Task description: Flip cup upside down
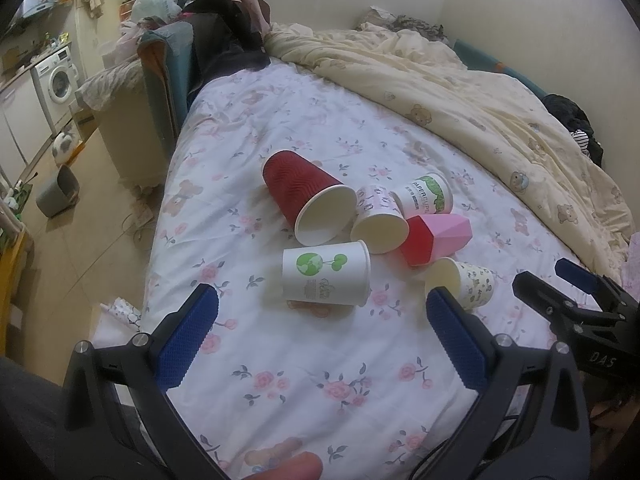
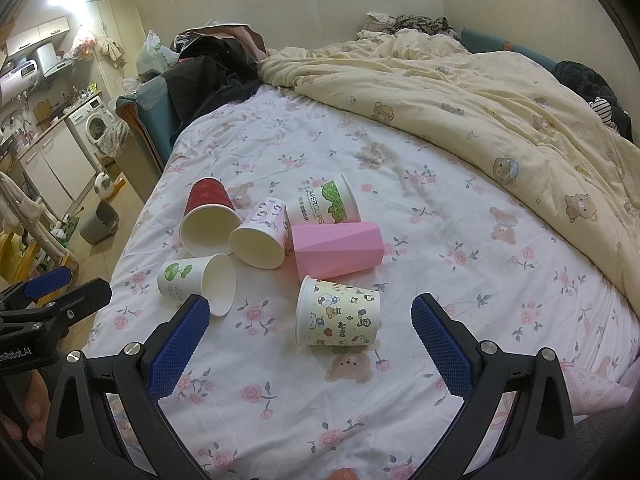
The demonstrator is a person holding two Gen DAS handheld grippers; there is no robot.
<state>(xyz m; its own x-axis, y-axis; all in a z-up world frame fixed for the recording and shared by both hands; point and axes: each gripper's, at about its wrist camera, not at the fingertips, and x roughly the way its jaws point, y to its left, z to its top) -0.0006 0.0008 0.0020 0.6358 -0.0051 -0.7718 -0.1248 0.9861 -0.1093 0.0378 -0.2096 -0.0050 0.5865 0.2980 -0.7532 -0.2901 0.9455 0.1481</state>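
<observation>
Six tipped cups clustered; quilt behind.

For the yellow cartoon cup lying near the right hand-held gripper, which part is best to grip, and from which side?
Probably grip the yellow cartoon cup across its side wall at mid-length, coming from above. It lies on its side on the bed sheet, mouth facing left, and the open right hand-held gripper already straddles it.

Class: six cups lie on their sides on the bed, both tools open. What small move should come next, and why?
Probably ease the right tool forward around the cartoon-print cup: it lies nearest between the open fingers, apart from the pink cup.
</observation>
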